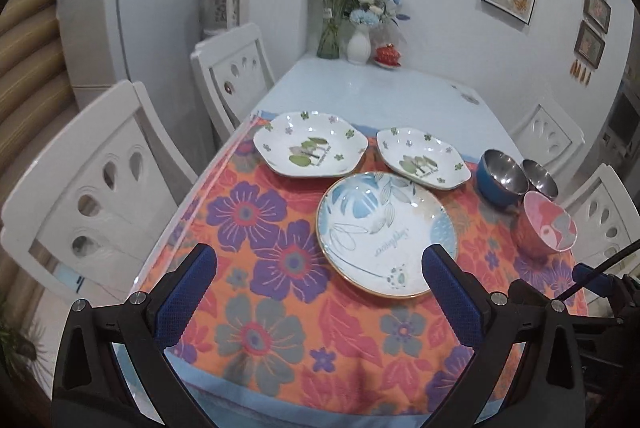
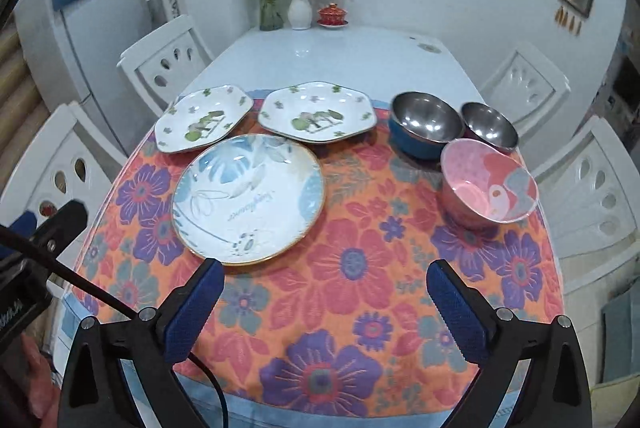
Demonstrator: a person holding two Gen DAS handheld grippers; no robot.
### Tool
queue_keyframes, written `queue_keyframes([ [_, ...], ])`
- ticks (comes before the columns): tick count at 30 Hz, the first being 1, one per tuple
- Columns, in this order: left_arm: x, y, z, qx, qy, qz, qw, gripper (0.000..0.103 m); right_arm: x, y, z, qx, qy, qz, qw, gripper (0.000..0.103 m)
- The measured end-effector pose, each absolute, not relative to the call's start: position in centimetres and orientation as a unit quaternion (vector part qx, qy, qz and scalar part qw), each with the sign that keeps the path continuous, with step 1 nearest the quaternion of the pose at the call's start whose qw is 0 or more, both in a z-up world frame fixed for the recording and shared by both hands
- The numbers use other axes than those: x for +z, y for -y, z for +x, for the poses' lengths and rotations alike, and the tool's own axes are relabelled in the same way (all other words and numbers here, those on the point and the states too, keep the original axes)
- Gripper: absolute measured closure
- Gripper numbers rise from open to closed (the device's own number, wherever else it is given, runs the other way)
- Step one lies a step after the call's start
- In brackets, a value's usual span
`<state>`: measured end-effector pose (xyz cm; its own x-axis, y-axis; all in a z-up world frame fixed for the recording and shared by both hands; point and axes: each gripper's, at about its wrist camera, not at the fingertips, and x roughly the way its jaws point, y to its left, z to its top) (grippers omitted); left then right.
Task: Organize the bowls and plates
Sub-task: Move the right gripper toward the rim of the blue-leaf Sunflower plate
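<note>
Right gripper [image 2: 324,292] wide (nothing held), pink bowl [image 2: 490,183] empty

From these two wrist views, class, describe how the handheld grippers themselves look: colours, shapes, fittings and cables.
Both grippers share one design. The left gripper and the right gripper each have two black angular plastic arms with triangular cut-outs and round silver bolt heads. Each finger carries a long blue pad with a fine knurled texture. A thin black cable runs past the right gripper.
</note>
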<state>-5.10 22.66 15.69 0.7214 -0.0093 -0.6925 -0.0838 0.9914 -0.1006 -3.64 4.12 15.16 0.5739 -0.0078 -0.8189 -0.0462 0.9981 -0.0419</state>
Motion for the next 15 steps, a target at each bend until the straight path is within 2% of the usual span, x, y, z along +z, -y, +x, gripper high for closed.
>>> queue_keyframes([
  [15, 13.4, -25.6, -0.6, -0.032, -0.399, -0.057, 0.915, 0.001, 12.7, -5.9, -1.9, -0.027, -0.497, -0.023, 0.867, 0.002],
])
